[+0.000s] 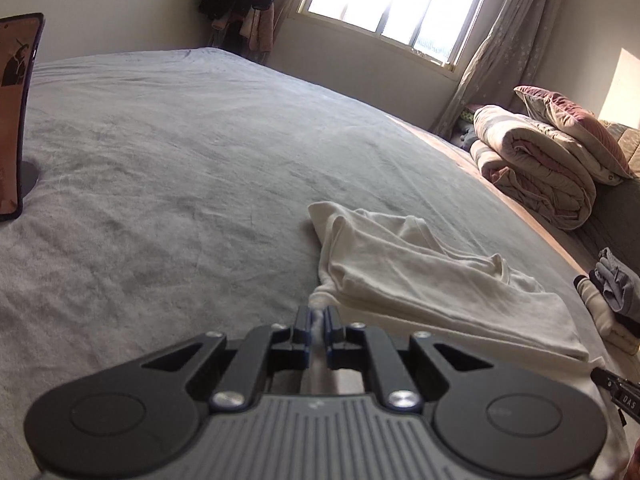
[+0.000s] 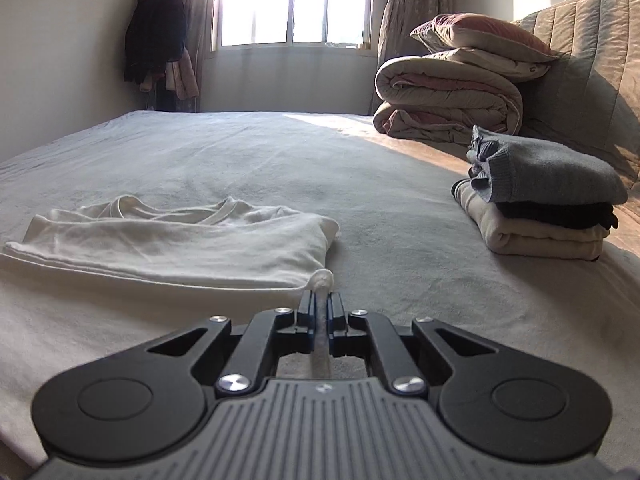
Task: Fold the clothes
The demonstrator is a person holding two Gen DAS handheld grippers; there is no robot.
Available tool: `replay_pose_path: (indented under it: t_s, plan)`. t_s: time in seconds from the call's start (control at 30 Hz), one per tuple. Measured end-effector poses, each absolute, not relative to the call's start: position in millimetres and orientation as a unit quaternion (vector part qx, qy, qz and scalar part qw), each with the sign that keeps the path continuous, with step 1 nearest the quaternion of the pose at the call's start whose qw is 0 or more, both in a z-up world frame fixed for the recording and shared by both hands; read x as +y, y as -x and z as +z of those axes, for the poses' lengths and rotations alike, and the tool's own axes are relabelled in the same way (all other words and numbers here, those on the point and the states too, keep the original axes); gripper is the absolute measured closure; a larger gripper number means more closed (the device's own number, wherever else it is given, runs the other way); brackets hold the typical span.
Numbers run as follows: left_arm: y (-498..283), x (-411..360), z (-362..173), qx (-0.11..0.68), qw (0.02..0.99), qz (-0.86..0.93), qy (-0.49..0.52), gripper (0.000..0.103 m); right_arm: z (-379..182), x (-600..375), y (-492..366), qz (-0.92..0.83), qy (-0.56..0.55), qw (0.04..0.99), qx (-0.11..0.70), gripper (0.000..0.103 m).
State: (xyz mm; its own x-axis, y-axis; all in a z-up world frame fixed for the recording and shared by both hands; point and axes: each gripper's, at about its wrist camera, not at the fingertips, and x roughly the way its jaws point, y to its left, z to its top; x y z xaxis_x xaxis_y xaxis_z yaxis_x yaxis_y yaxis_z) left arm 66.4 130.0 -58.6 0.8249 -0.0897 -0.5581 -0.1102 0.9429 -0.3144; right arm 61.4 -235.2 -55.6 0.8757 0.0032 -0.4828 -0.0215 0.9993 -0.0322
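left fingers: left gripper pinched together on a bunched corner of the white thin cotton T-shirt — cloth shows between the pads.
right fingers: right gripper likewise clamped on a twisted near corner of the same shirt; a strip of fabric runs back through the gap.
shirt position: lies on the grey plush bedspread, already doubled into a flat band, neckline on the far side, both near corners held.
handling: light, limp, no stiffness — sags and wrinkles between grips, so it needs even tension from both corners; not slippery, not fragile.
grip points: hems and corners, through all layers; a one-layer pinch will likely peel the fold open.
surroundings: stack of folded grey, black and cream garments to the right, well apart; rolled beige-pink quilt beyond.
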Motion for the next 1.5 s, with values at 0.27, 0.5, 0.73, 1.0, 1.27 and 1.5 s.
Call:
replay_pose_path:
  t_s: [0.27,0.5,0.73,1.0,1.27,1.5]
  plan:
    - [-53,136,-48,0.305,0.937,0.001,0.172,0.080,-48,-243,-55,0.006,-0.012,0.962,0.273,0.072]
    - [-22,120,-35,0.289,0.943,-0.059,0.154,0.079,-40,-240,-18,0.044,-0.063,0.960,0.270,0.070]
    - [-6,111,-62,0.331,0.936,-0.062,0.105,0.082,-59,-233,2,0.058,-0.042,0.952,0.297,0.073]
    - [13,130,-45,0.348,0.924,-0.058,0.150,0.077,-45,-235,18,0.045,-0.011,0.951,0.305,0.063]
    - [33,166,-48,0.383,0.872,-0.058,0.299,0.056,-41,-288,42,0.047,-0.198,0.920,0.334,0.055]
    - [32,168,-78,0.377,0.820,-0.059,0.427,0.059,-63,-309,55,0.066,-0.367,0.863,0.340,0.055]
